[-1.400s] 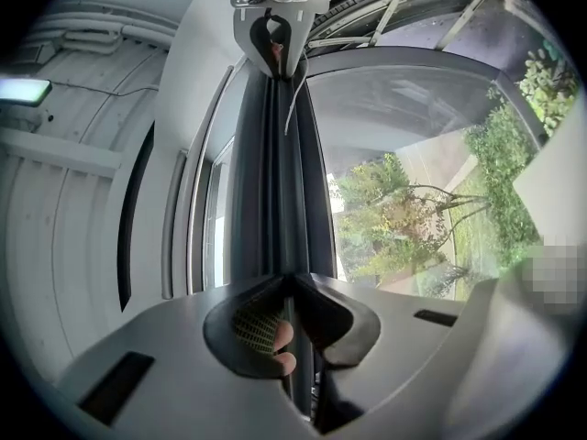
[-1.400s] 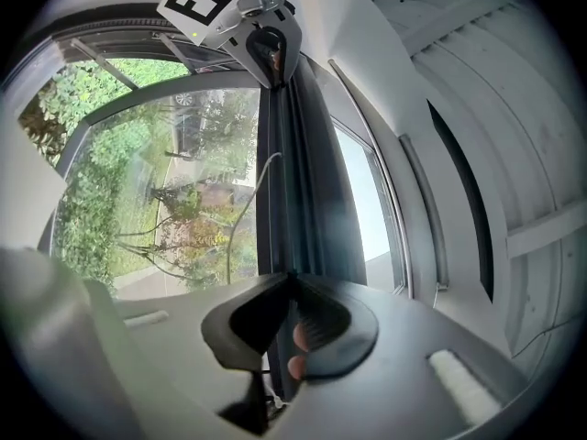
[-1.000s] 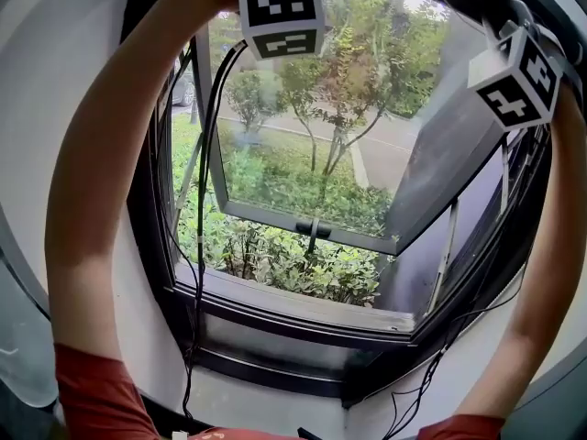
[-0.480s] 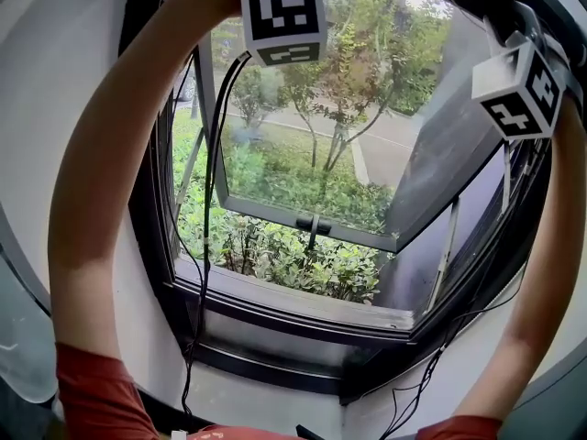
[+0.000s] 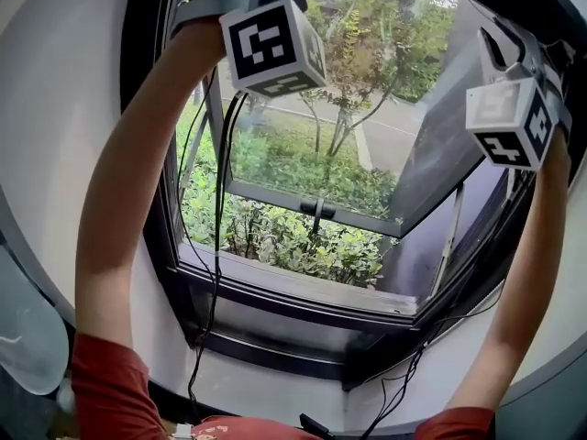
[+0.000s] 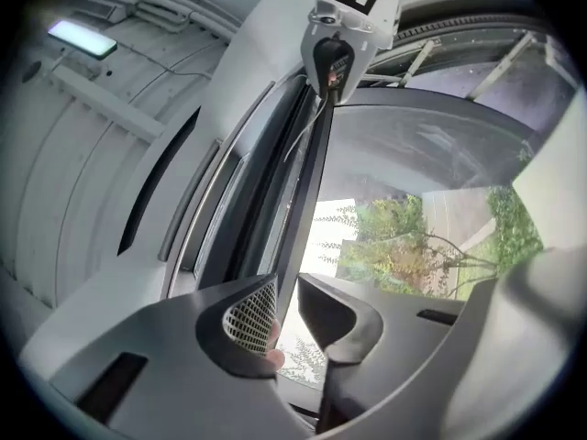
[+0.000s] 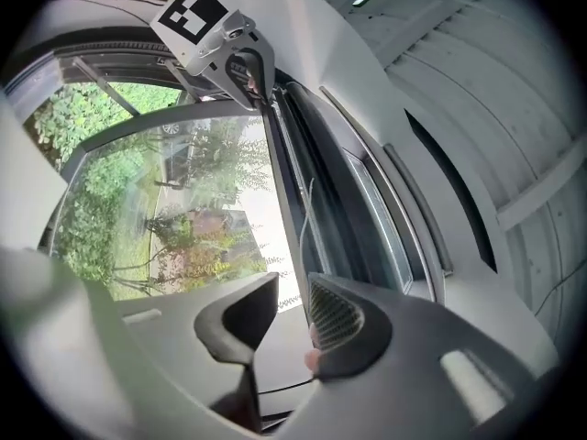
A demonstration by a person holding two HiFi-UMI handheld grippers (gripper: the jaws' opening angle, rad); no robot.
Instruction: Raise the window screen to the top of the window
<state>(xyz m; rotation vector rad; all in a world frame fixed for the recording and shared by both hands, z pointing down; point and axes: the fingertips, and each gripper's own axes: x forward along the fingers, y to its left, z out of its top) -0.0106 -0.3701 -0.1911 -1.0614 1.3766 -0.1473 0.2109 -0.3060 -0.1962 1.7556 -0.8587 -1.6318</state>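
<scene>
**Both grippers open at the top of the window, screen bar between their jaws**

At the left of the head view a bare arm with a red sleeve [image 5: 110,383] reaches up along the dark window frame [image 5: 151,209]. It ends at the marker cube [image 5: 272,44] of the left gripper [image 6: 286,291], in the upper left of the frame. Black cables [image 5: 217,200] hang from there down to the sill [image 5: 303,287].

In the left gripper view the jaws stand apart – they have just been opening. The dark bar of the window screen [image 6: 307,200] passes through the gap between them. It runs up the middle of that frame to the other gripper, which shows at the top edge. The meshed pad [image 6: 252,314] lies just beside the bar, and light shows between the bar and the other pad, so nothing is clamped. A ceiling light [image 6: 83,37] glows in the upper left of this view.

In the middle of the head view the glass sash [image 5: 440,145] is swung outward, with its black handle [image 5: 318,211] on the lower rail. Green shrubs [image 5: 284,236] and a tree show through the opening.

At the upper right of the head view is the second marker cube [image 5: 509,122], on the right gripper [image 7: 292,287]. Its arm rises along the right edge. In the right gripper view these jaws are also apart and have just been opening – a little wider than the left ones. The same dark bar goes between them, up towards the left gripper at the top left of that frame. The pads do not press on it.
</scene>
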